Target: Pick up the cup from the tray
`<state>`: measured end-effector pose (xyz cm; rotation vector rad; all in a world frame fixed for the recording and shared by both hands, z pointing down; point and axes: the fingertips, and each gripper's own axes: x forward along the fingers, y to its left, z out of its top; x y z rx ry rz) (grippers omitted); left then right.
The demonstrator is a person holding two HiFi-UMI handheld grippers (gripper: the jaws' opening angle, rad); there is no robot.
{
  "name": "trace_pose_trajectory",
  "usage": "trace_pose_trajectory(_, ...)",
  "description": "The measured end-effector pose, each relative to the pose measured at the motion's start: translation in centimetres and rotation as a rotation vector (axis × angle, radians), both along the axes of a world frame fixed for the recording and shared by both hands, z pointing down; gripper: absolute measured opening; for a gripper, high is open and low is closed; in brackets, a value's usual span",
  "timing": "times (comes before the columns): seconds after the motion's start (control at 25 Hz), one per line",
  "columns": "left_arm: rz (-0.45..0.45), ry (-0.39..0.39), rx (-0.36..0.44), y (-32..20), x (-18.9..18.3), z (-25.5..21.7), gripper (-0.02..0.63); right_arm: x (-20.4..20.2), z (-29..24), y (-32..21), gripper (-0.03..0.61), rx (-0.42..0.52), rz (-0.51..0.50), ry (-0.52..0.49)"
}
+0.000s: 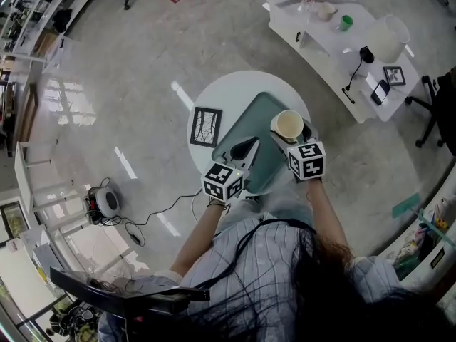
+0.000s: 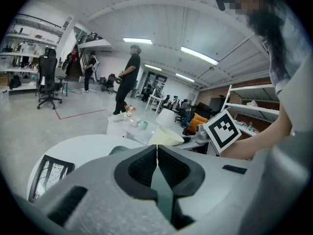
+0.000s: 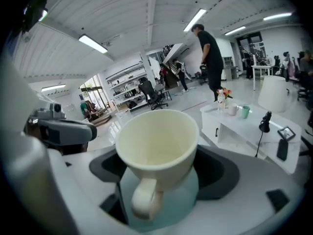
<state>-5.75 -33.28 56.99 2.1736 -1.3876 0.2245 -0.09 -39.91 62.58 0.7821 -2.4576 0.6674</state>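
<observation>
A cream cup (image 1: pixel 288 125) stands upright at the right edge of a teal tray (image 1: pixel 265 111) on a round white table (image 1: pixel 214 95). My right gripper (image 1: pixel 291 138) is shut on the cup (image 3: pixel 156 141), one jaw on each side and the handle turned toward the camera; teal tray surface (image 3: pixel 188 199) shows beneath it. I cannot tell whether the cup touches the tray. My left gripper (image 1: pixel 244 149) sits at the tray's near left edge. Its jaws (image 2: pixel 157 155) are shut, with a thin teal wedge of the tray (image 2: pixel 164 195) pinched between the pads.
A black-framed picture (image 1: pixel 205 126) lies on the table left of the tray. A long white low table (image 1: pixel 324 45) with a lamp, bottle and cups stands behind right. Cables and a small device (image 1: pixel 107 201) lie on the floor left. A standing person (image 3: pixel 210 53) is farther off.
</observation>
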Motion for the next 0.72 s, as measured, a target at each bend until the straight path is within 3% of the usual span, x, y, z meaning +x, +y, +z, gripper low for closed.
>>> trace_pose_trajectory(0.72,0.081,-0.011,0.159,9.0,-1.7,-5.8,0.014,0.0,-9.2,10.6,0.394,0.089,0.179,-0.079)
